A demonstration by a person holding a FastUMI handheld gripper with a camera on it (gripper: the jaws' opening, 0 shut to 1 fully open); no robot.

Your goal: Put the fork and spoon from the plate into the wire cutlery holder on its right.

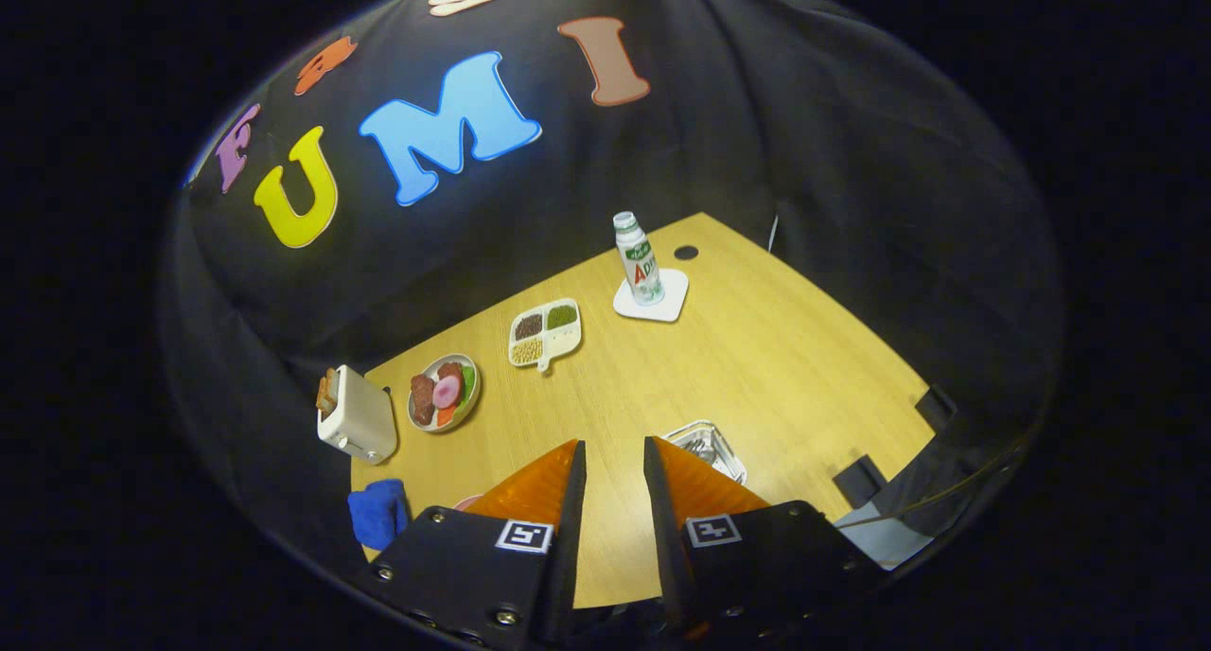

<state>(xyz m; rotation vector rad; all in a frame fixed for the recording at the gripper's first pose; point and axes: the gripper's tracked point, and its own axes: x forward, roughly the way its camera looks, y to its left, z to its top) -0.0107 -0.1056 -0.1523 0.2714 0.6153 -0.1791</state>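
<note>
My gripper hangs above the wooden table, open by a narrow gap. Bare tabletop shows between its fingers and nothing is held. The wire cutlery holder stands just beyond the right finger, which hides its near side. A small pink sliver, perhaps the plate's rim, peeks out beside the left finger. The left finger hides whatever lies on that plate.
A white toaster and a plate of toy food stand at the far left. Beyond them are a divided dish of grains and a bottle on a white coaster. A blue cloth lies near left.
</note>
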